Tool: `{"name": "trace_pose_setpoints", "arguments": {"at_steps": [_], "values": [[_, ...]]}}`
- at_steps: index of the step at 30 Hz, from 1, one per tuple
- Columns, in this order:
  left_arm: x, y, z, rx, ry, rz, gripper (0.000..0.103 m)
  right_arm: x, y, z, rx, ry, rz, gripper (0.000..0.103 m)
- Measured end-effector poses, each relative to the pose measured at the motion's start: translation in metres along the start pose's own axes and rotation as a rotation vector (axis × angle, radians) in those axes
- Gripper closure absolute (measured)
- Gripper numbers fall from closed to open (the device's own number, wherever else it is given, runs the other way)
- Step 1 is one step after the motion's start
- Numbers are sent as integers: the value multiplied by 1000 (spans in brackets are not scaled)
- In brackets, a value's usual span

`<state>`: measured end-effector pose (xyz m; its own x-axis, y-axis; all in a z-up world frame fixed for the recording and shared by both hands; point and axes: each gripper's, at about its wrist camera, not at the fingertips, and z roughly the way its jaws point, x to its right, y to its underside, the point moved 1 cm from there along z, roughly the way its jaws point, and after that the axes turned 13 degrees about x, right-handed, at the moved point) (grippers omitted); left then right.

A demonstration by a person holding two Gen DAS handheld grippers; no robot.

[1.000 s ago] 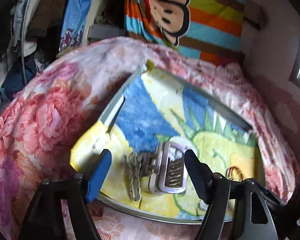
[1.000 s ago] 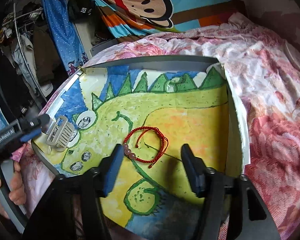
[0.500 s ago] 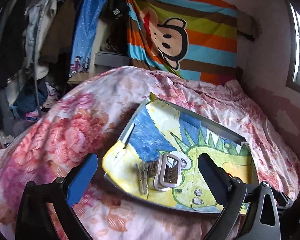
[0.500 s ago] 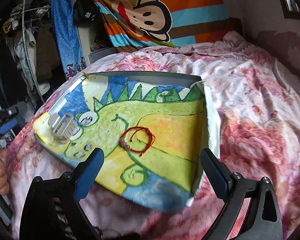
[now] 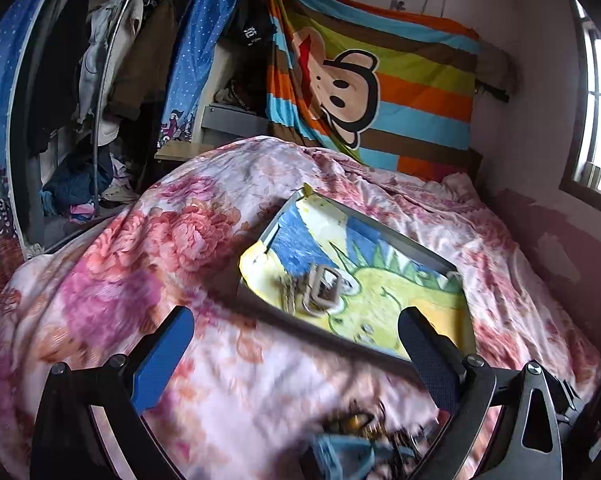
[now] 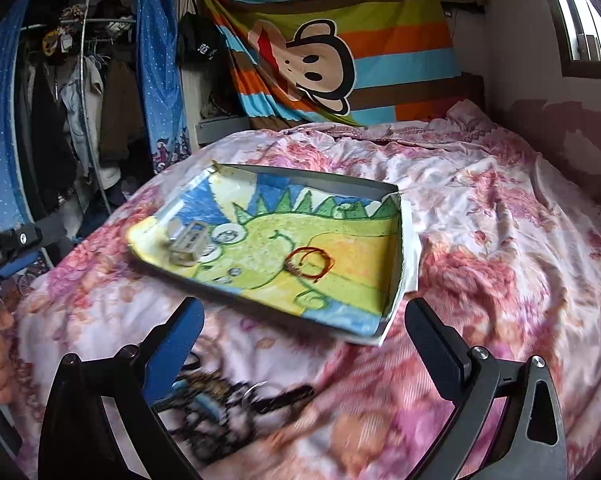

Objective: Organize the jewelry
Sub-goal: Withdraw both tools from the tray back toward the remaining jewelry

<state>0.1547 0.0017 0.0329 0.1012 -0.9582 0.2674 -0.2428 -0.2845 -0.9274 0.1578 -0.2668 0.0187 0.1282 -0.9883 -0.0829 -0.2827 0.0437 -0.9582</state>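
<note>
Hovering over a floral quilt (image 6: pixel 500 208), both claws hold nothing. The left gripper (image 5: pixel 296 344) stands wide, released; the right gripper (image 6: pixel 304 328) is opening the last bit, with nothing between its jaws. On a shallow tray (image 6: pixel 312 178) lined with a dinosaur drawing, a red cord bracelet (image 6: pixel 310 264) lies right of centre, and a metal clasp (image 6: pixel 188 242) with keys lies to its left. More tangled jewelry (image 6: pixel 228 400), blurred, lies near the claws. The tray sits on soft bedding, so I judge a careless nudge could tip it and spill the pieces.
</note>
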Motion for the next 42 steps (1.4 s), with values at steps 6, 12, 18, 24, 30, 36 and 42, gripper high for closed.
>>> {"name": "trace_pose_setpoints", "arguments": {"at_steps": [6,12,18,24,30,36,42], "values": [[-8,1,-50,17,7,82,0,-9,4,-40,8,-21,3,1],[-36,9,-80,-4,-3,72,0,-15,21,-67,-27,-41,-16,1],[-60,25,-95,-83,1,46,0,-16,45,-88,-103,-65,-17,1],[-61,46,-99,-180,58,14,0,-11,72,-100,-180,-44,-49,1],[-50,62,-91,-248,85,57,0,-11,74,-95,-196,-21,-65,1],[-45,68,-84,-276,81,74,0,-11,71,-87,-215,-19,-72,1],[-36,64,-67,-283,91,107,0,-13,63,-80,-197,-24,-160,2]]}}
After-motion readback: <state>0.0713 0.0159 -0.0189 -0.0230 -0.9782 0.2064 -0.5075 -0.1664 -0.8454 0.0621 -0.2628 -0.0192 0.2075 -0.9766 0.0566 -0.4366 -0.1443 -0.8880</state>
